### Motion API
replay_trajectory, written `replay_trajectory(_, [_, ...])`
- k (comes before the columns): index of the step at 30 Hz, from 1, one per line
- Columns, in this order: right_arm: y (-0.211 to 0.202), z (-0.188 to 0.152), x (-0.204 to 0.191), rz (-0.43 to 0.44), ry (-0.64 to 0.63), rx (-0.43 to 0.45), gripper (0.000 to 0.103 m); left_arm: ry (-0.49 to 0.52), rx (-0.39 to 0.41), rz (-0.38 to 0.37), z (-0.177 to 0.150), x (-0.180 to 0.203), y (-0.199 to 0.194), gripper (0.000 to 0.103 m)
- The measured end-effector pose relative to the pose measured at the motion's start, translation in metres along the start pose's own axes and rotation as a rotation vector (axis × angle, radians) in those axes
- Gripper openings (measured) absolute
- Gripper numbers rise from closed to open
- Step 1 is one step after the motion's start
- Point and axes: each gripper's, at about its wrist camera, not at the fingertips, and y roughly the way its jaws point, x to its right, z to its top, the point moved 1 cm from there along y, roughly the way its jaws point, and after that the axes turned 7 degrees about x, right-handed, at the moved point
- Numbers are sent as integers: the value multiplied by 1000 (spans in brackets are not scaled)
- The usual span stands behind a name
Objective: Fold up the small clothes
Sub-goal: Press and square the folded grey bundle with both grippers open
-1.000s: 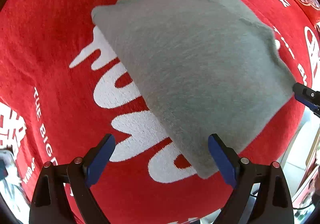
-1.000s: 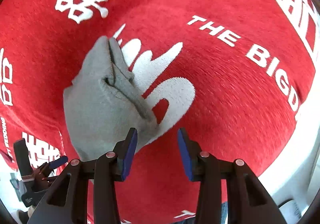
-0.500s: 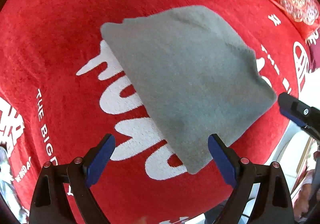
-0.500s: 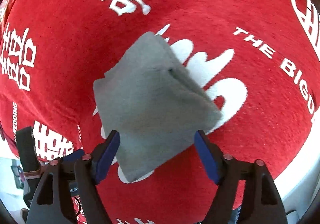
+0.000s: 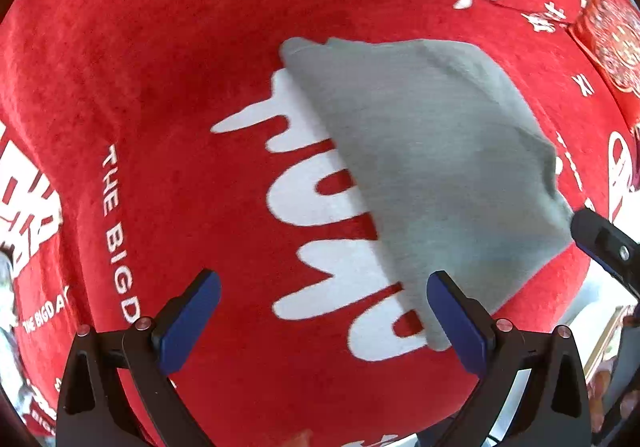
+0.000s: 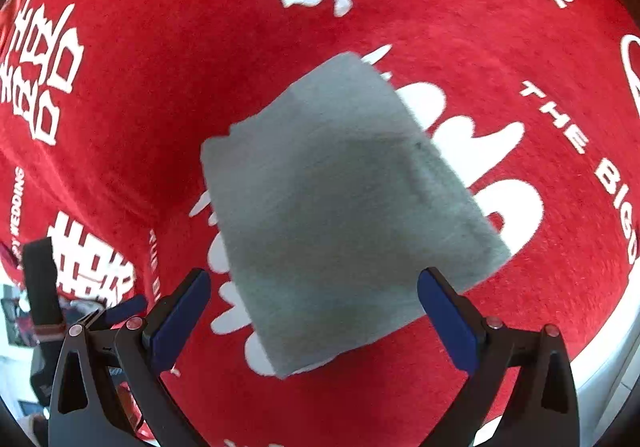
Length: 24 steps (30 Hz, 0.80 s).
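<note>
Letting go, your right hand-held gripper (image 6: 312,321) now stands wide open and empty, no longer pinched near the grey garment (image 6: 340,215); your left hand-held gripper (image 5: 324,321) is equally open. The garment lies folded flat on the red blanket (image 5: 160,67), so this fold looks finished.

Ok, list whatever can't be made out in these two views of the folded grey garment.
- Folded grey fleece garment: motion blur in the right wrist view hides layers and garment type.
- Its near corner: left wrist view, behind the left gripper finger.
- White lettering on the red plush blanket: partly covered.
</note>
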Motion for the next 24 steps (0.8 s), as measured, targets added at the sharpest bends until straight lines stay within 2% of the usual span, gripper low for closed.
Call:
replay_trajectory(3, [5,-3,0,3,2,-30,103,-9,-23,5,-1,-7,9,103])
replay_trajectory(5, [12,-3,3,13,11,-57,103,-22,-49,-19,-3,-10,15,103])
replay_trajectory(8, [21,1,8,41,28,-97,103,-46,-51,-29,-3,-12,18,103])
replay_trajectory(18, [22,34,24,140,98,-97,103,-107,-82,-16,13,5,26,103])
replay_trajectory(24, [19,44,38,210,140,-110,103,-70,-84,-11,27,30,28,103])
